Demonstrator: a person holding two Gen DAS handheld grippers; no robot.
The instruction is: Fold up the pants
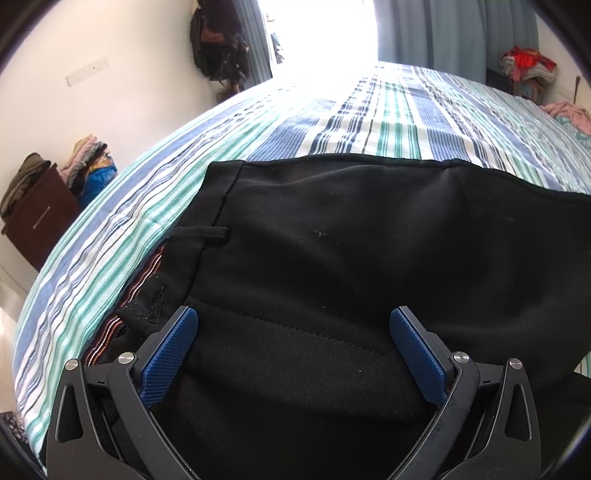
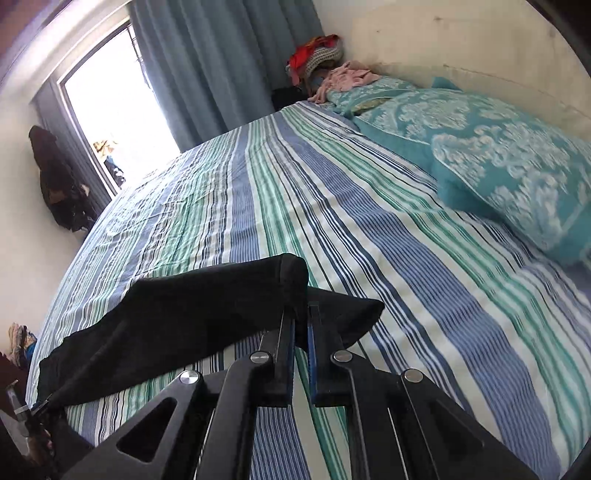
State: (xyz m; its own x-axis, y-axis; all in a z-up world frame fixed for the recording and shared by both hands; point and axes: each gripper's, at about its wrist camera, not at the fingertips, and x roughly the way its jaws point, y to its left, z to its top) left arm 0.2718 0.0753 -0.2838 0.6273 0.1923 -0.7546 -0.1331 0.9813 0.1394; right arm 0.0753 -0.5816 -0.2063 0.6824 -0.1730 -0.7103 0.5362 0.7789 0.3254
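Right tool [image 2: 301, 325], clamped on a thin pants [image 2: 207, 306] edge, may lose it when lifting, while left tool [image 1: 293, 332] gapes empty over the bed [image 2: 369, 229].

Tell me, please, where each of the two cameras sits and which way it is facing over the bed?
Left wrist: on the left gripper, looking down over the black pants toward the bright window; its open blue-padded fingers show.
Right wrist: on the right gripper, facing across the striped bedsheet toward the teal pillows; its fingers are shut on a pants edge.
Shared: pants, bedsheet, window.
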